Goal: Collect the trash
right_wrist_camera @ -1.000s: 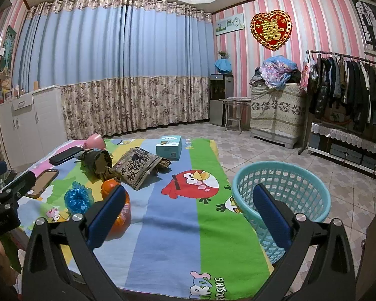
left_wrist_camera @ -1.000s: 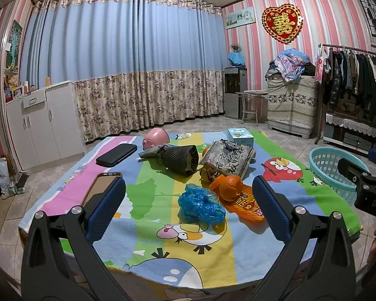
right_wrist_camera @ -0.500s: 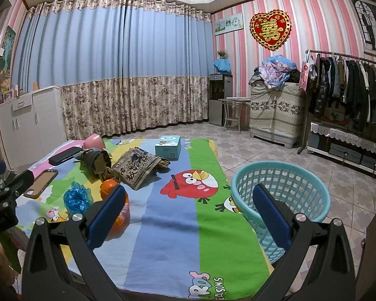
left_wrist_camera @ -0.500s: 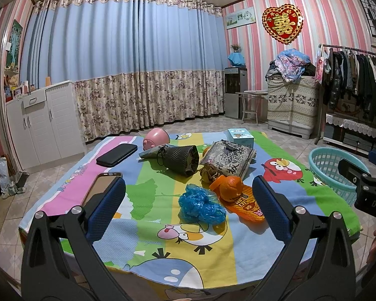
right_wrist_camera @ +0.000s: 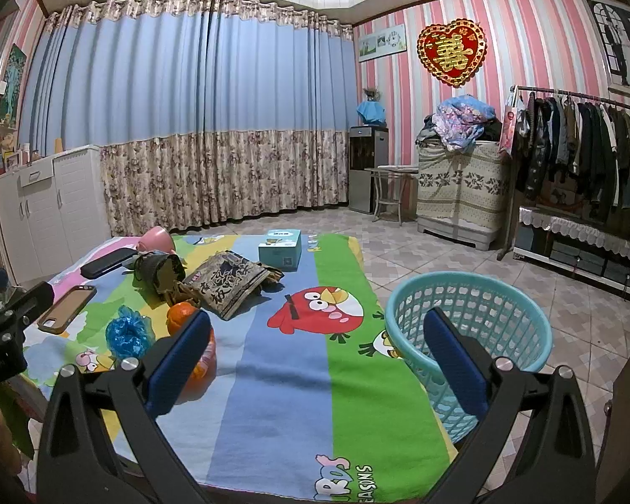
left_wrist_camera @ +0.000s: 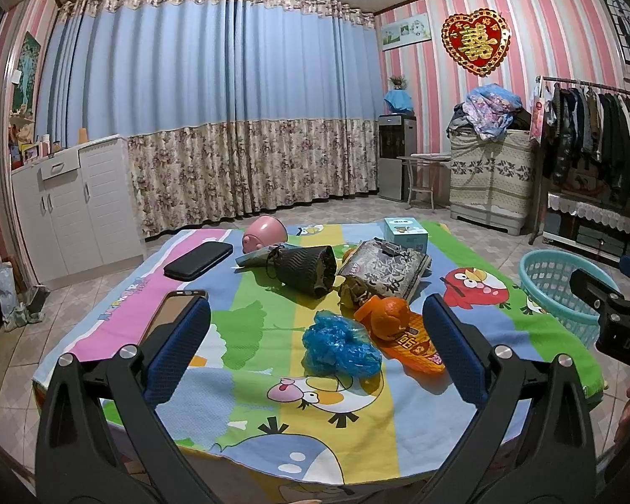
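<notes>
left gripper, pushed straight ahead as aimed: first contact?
Probably the crumpled blue plastic bag, lying centred between the open left gripper fingers; the peeled orange sits just beyond. Depth is uncertain.

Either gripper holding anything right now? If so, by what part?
Nothing held. Left gripper and right gripper are both open and empty, above the near edge of the table; trash untouched.

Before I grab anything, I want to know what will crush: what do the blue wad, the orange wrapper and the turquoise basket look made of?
Blue wad: thin plastic film, glossy, translucent and crumpled, probably a bag.
Orange wrapper: printed plastic or foil packaging, shiny and lying flat; which one is unclear.
Turquoise basket: rigid moulded plastic with a smooth rim and latticed walls.
</notes>
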